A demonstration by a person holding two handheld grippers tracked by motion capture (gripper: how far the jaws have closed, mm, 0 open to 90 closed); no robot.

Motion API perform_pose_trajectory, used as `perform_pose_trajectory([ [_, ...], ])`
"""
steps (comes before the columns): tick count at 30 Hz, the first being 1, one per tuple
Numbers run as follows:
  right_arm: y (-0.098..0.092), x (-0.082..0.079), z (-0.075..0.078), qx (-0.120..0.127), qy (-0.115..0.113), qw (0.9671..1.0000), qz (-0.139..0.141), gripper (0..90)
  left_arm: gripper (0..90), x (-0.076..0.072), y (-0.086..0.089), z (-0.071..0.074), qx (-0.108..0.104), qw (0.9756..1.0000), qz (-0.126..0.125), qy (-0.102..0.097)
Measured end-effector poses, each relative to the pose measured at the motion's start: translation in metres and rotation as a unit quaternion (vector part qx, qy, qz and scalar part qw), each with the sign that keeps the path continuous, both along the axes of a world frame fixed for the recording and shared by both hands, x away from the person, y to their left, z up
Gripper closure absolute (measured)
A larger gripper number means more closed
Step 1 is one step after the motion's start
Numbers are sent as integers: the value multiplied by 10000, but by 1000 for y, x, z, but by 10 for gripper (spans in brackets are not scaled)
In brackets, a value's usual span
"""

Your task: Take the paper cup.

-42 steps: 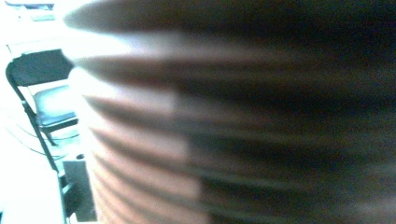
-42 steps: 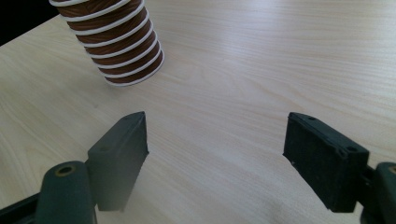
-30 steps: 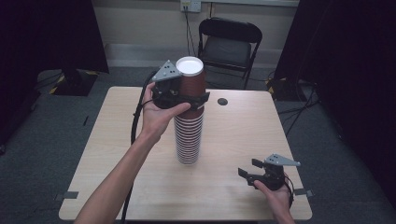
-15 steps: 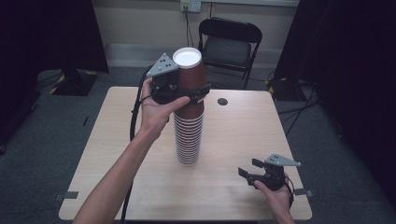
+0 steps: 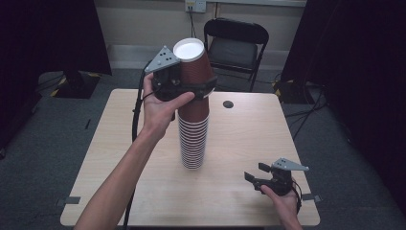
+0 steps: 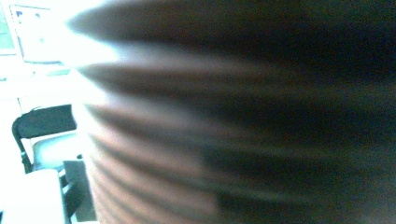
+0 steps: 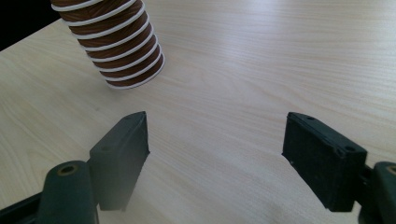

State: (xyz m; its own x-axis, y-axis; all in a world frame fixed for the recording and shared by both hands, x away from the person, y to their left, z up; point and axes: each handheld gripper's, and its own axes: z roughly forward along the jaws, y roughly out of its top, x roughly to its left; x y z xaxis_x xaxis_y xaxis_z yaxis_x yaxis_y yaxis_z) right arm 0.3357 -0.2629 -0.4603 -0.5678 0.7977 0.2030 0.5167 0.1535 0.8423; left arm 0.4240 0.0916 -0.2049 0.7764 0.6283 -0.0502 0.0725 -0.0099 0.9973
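Lifted and tilted, top cup (image 5: 194,72) sits between left gripper (image 5: 203,91) jaws; right gripper (image 5: 254,174) gapes empty.

A tall stack of brown paper cups (image 5: 193,139) with white rims stands upright near the middle of the surface (image 5: 119,167). The top cup (image 5: 194,76) (white inside, mouth up) tilts toward the left, its base still nested in the stack.

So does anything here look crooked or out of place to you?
Yes: the top cup of the stack of brown cups leans left, out of line with the upright cups below. The left gripper is clamped around it. Nothing looks spilled or damaged on the table.
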Motion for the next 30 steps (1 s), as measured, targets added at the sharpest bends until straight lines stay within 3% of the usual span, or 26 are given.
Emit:
perform_pose_trajectory([
  [6, 1, 0, -1, -10, 11, 10000, 34, 222, 110, -7, 5, 9, -52, 9998, 54, -197],
  [12, 1, 0, -1, 0, 14, 10000, 27, 222, 110, -12, 15, 14, -120, 9996, 96, -232],
  [23, 4, 0, -1, -15, 25, 10000, 48, 222, 111, -19, 40, 10, -138, 9995, 184, -198],
  [27, 4, 0, -1, -27, 37, 10000, 52, 222, 112, -25, 52, 8, -268, 9988, 322, -260],
  [30, 6, -1, 0, -45, 19, 10000, 66, 222, 111, -31, 58, 5, -182, 9986, 417, -271],
])
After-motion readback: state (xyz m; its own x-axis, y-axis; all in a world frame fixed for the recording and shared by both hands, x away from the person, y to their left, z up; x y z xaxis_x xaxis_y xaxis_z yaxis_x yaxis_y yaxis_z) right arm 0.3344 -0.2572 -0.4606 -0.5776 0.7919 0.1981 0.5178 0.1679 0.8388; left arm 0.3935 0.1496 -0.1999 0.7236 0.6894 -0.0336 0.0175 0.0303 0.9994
